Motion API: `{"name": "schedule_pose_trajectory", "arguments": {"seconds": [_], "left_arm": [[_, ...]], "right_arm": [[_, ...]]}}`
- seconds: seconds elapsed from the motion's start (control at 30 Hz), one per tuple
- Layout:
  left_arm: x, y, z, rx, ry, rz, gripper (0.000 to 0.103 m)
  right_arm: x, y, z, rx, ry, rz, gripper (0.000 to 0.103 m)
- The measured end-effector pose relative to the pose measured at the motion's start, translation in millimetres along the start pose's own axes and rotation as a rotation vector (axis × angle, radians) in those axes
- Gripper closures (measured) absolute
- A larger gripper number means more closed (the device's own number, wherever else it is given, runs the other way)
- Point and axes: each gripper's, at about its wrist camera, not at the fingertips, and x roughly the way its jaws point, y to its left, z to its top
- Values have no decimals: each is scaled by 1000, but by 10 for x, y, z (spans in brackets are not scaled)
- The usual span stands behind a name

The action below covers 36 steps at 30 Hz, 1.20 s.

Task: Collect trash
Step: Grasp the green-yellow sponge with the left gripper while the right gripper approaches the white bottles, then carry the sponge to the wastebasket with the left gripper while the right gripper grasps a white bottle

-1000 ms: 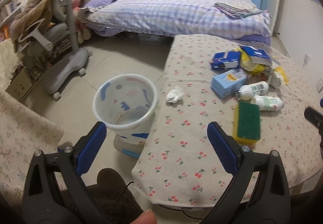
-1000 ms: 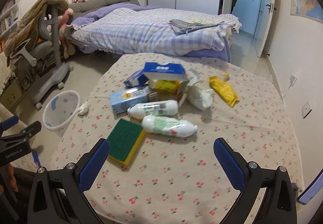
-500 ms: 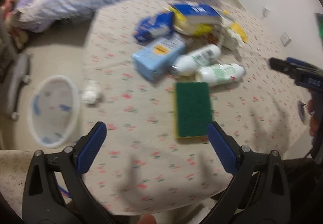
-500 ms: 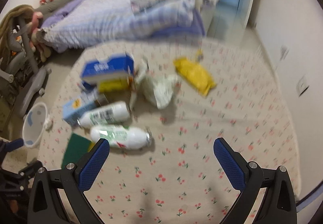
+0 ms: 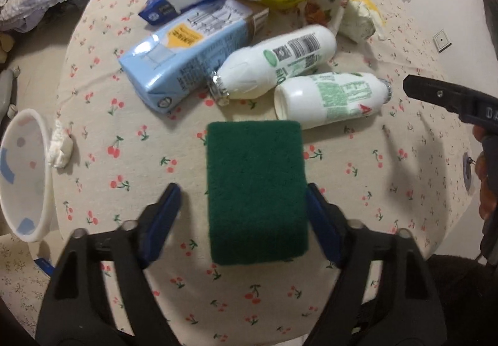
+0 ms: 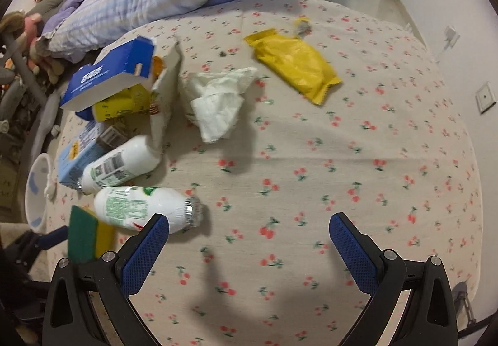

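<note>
The left tool (image 5: 242, 199), jaws spread, is now straddling the green sponge (image 5: 256, 190) on the worktop (image 5: 358, 190), having swung over from the white bin (image 5: 18, 177). The right tool (image 6: 249, 235), also spread, is hovering beside the nearer bottle (image 6: 140, 209), gripping nothing.

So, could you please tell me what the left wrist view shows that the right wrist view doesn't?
Only the left view shows the left gripper, jaws open around the sponge. Only the right view shows the yellow wrapper, the tissue and the open right gripper. Both show the sponge, two bottles, the carton and the bin.
</note>
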Motion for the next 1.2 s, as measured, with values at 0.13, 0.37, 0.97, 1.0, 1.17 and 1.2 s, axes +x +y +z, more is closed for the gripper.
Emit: {"name": "schedule_pose_trajectory", "arguments": {"seconds": [0.13,0.37,0.97,1.0,1.17,1.2], "left_arm": [[-146,19,-39,-40,-27,-34,44],[-548,281,-101,-68,-126,-27,44],[-790,1361,-402,-263,-164,19,44],[-806,1421,-425,-274,-167,22,44],[-899,1730,-528,-336,-189,39,44],[-917,1810,-543,-353,-194,44,44]], "right_arm": [[25,172,6,-40,5,23,0],[23,576,92,-183,-16,125,3],[546,1382,-84,-516,115,6,37],[541,1412,-84,-511,121,8,40],[444,1659,-105,-502,136,108,55],[429,1713,-115,-509,134,117,56]]}}
